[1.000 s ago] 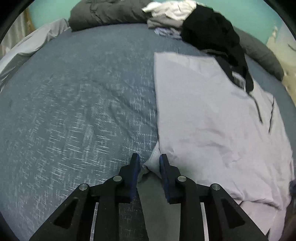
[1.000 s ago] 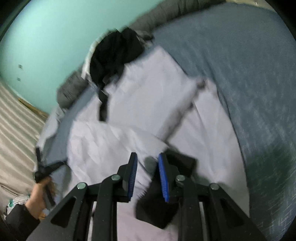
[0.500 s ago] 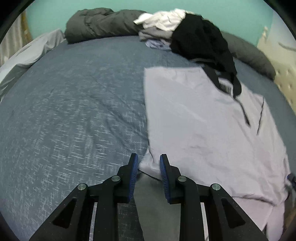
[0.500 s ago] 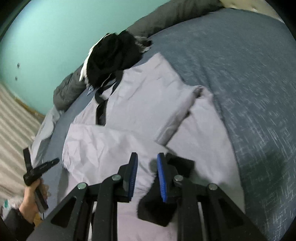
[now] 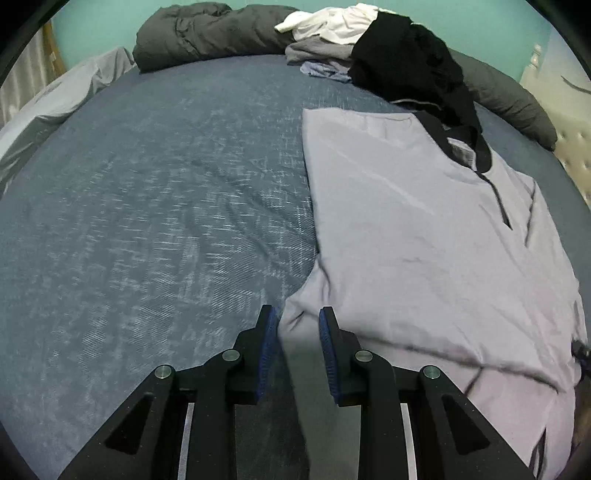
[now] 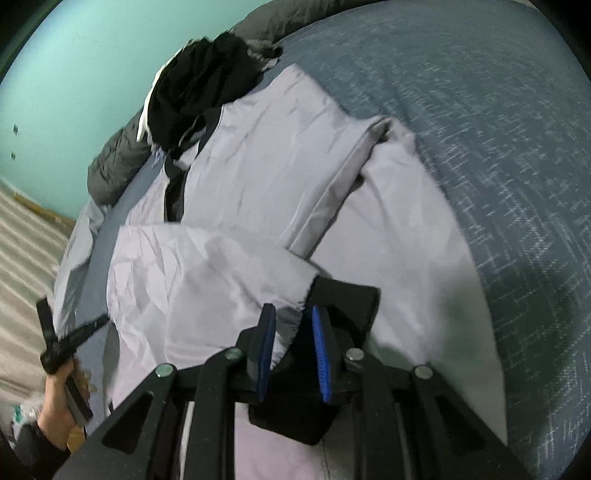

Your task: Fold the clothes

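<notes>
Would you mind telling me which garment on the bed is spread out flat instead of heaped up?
The pale lilac shirt with black trim; the black, white and grey garments lie heaped behind it.

Smooth, matt lilac cloth shirt (image 5: pixel 417 236) on a coarse, flecked blue woven bedspread (image 5: pixel 166 206); matt black plastic gripper fingers (image 5: pixel 334 354) with ridged blue pads

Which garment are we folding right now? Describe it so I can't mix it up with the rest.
Start at the blue bed cover. Near the dark grey duvet along its far edge is a heap with a black garment on top. The one being folded is the pale lilac shirt spread flat in front of that heap, the only flat piece, with a black collar and placket.
</notes>
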